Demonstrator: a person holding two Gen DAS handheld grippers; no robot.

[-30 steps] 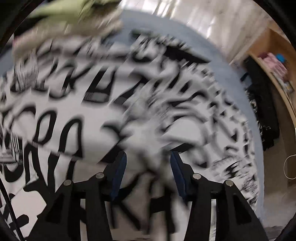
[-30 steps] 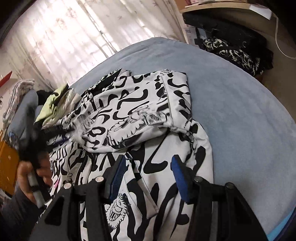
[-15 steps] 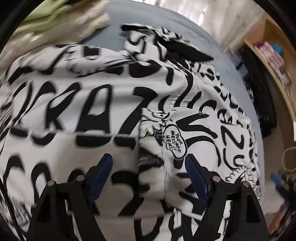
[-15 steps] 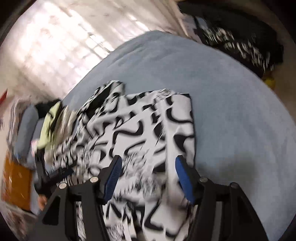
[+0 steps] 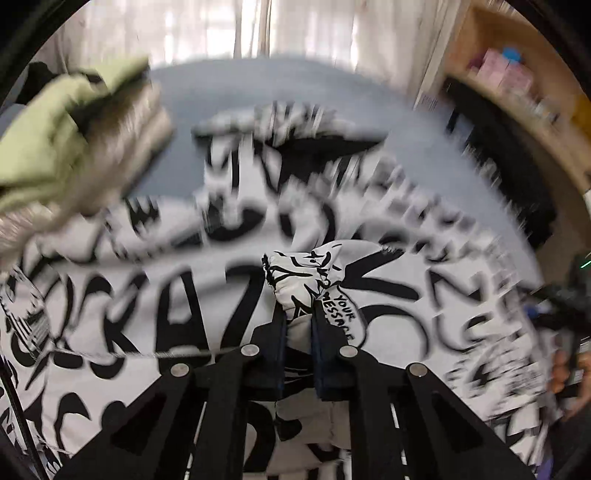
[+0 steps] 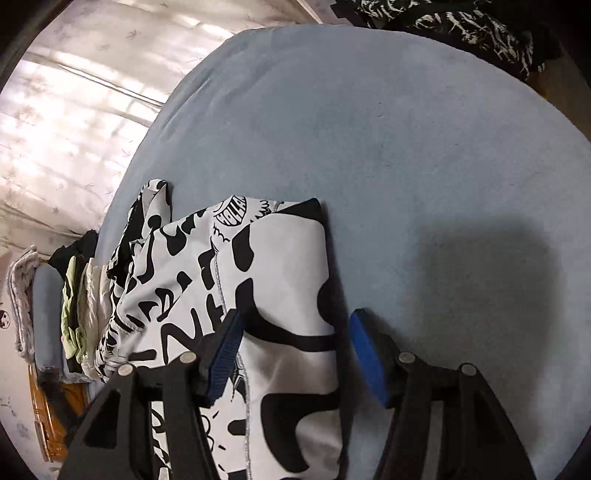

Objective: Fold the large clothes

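A large white garment with black graffiti lettering (image 5: 192, 302) lies spread on the blue bed (image 5: 229, 85). My left gripper (image 5: 298, 321) is shut on a bunched fold of the garment (image 5: 306, 273) and holds it above the rest of the cloth. In the right wrist view the same garment (image 6: 273, 273) lies with its right edge on the blue bed (image 6: 406, 140). My right gripper (image 6: 295, 350) is open, its blue pads (image 6: 365, 350) straddling the garment's right edge just above it. The other gripper and a hand show at the left wrist view's right edge (image 5: 569, 332).
Folded green and beige clothes (image 5: 66, 140) are piled at the bed's far left, also seen in the right wrist view (image 6: 77, 314). Dark clothing (image 6: 461, 26) lies beside the bed on the right. A wooden shelf (image 5: 517, 92) stands right; curtains behind.
My left gripper has closed on a fold of the garment and lifted it. My right gripper has dropped low over the garment's right edge, still open.
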